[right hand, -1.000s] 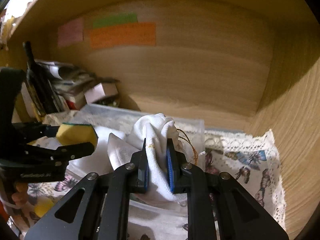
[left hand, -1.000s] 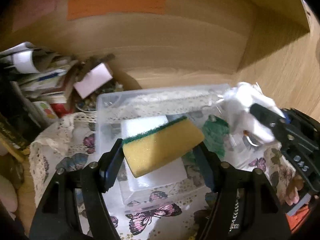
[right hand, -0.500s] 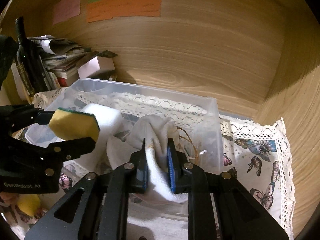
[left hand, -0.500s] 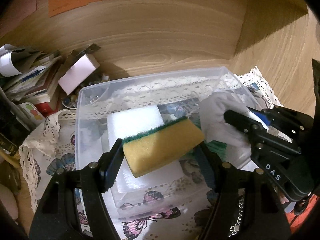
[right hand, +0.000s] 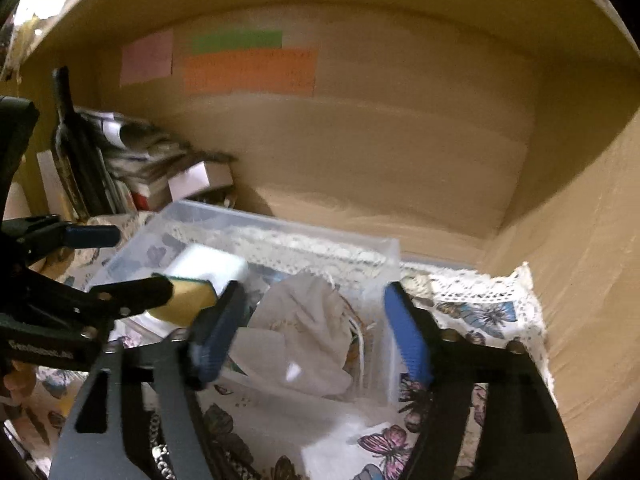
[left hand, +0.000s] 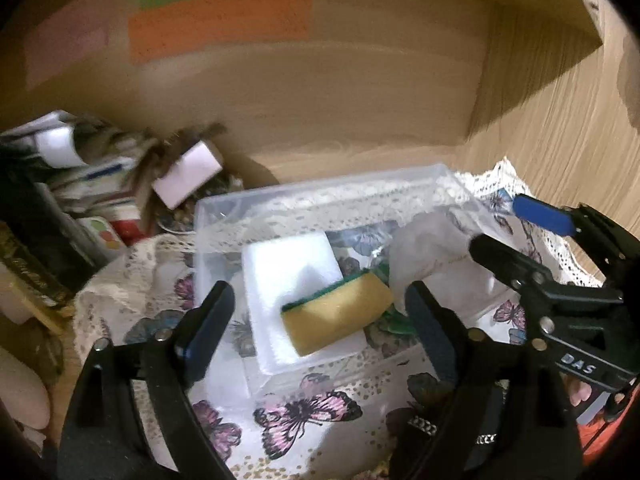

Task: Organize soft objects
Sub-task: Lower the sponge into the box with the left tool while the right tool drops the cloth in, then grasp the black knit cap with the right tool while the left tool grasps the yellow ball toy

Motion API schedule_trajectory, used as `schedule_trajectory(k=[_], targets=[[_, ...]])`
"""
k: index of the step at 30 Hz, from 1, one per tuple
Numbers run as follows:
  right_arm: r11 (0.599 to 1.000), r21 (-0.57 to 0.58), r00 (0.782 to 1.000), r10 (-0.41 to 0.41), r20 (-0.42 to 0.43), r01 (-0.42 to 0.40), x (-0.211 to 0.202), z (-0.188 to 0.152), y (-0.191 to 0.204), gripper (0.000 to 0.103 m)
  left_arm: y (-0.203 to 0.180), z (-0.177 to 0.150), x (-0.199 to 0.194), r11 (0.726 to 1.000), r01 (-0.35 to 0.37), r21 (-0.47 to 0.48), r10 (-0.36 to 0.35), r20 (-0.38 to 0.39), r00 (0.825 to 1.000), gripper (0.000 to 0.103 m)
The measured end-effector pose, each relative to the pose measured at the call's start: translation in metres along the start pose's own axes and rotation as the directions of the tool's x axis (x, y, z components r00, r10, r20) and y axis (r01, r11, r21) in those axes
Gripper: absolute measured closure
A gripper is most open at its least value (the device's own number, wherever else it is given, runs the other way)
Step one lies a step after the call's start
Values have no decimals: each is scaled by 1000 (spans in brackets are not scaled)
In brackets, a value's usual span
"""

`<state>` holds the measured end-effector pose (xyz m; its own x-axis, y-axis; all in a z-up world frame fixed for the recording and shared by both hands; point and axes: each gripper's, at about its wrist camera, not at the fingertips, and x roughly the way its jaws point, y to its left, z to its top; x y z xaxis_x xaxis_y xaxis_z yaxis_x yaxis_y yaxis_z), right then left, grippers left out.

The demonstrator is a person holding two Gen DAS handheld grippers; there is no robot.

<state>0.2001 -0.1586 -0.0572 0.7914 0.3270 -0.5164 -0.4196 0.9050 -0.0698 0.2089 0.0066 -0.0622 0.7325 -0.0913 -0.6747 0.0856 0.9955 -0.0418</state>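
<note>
A clear plastic bin point(left hand: 320, 196) stands on a butterfly-print cloth. Inside it a yellow sponge with a green scouring side point(left hand: 338, 316) lies on a white foam block point(left hand: 288, 268). A white cloth pouch point(left hand: 432, 248) lies in the bin's right part; it also shows in the right wrist view point(right hand: 304, 332). My left gripper point(left hand: 320, 320) is open and empty, hovering over the sponge. My right gripper point(right hand: 308, 340) is open and empty, just above the pouch. The bin point(right hand: 280, 236), sponge point(right hand: 184, 300) and foam block point(right hand: 208, 268) also show in the right wrist view.
A pile of books, papers and a small white box point(left hand: 188, 172) crowds the back left corner. Wooden walls enclose the back and right, with coloured paper notes point(left hand: 220, 20) on the back wall. The lace-edged cloth point(right hand: 480, 312) extends right of the bin.
Both grippers have opened. The sponge has dropped from the left gripper onto the foam block, and the pouch has dropped from the right gripper into the bin. Both grippers have pulled back slightly.
</note>
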Motion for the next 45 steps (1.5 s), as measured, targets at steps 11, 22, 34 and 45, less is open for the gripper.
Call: schedule_trajectory(k=[11, 22, 34, 45], targets=[[1000, 14, 995, -3, 103, 2, -61, -5, 1, 12, 4, -14, -68, 997, -80, -21, 82, 158, 984, 1], [996, 56, 996, 60, 69, -64, -74, -43, 24, 7, 13, -64, -84, 996, -85, -39, 89, 135, 987, 1], [988, 93, 987, 130, -90, -122, -51, -87, 48, 7, 16, -127, -64, 990, -124, -72, 125, 10, 992, 1], [985, 116, 975, 148, -168, -129, -29, -100, 44, 54, 12, -141, -54, 992, -73, -104, 73, -9, 997, 4]])
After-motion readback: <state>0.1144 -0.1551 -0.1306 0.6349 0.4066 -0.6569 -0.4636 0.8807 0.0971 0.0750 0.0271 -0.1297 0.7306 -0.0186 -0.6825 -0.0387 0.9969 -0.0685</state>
